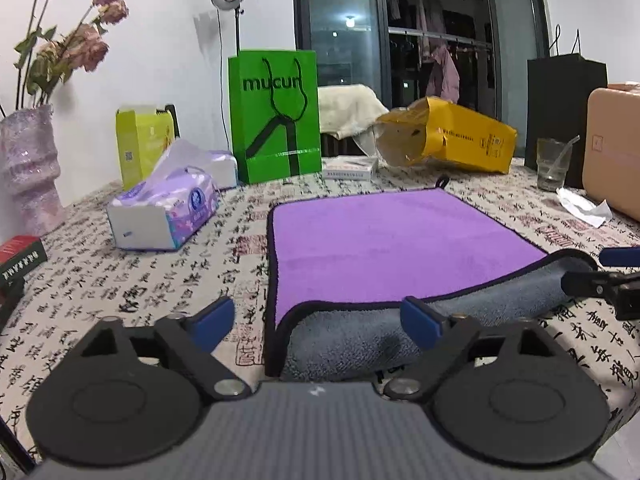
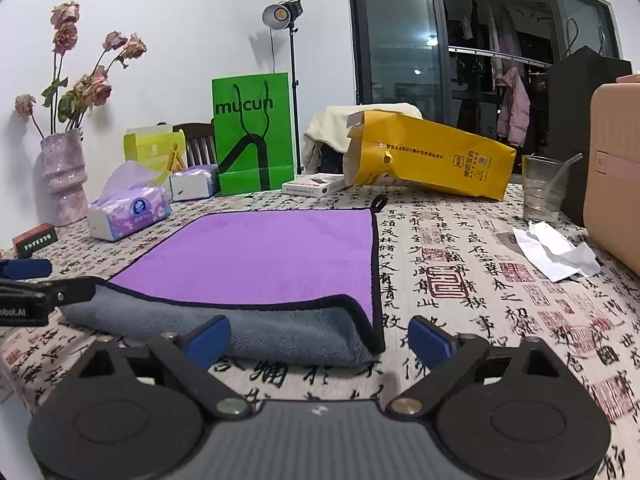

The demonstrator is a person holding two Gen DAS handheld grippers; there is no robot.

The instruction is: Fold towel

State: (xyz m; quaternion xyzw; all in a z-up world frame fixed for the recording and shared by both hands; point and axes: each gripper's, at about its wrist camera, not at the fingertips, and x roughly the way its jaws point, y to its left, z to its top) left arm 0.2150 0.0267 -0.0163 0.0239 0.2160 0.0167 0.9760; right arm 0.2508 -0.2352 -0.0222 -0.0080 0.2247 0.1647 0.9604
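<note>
A purple towel (image 1: 384,240) with a black hem and grey underside lies flat on the table; it also shows in the right wrist view (image 2: 272,256). Its near edge is lifted and curled, showing the grey side (image 1: 360,336). My left gripper (image 1: 320,320) is open, its blue pads either side of the near left corner. My right gripper (image 2: 320,338) is open around the near right corner (image 2: 372,340). Each gripper shows at the edge of the other's view: the right one (image 1: 600,276) and the left one (image 2: 36,284).
A tissue pack (image 1: 164,212), green bag (image 1: 276,116), yellow bag (image 1: 448,140), glass (image 2: 544,188), crumpled tissue (image 2: 556,252), pink case (image 2: 612,176) and vase (image 2: 64,176) stand around the towel on the calligraphy-print tablecloth (image 2: 460,280).
</note>
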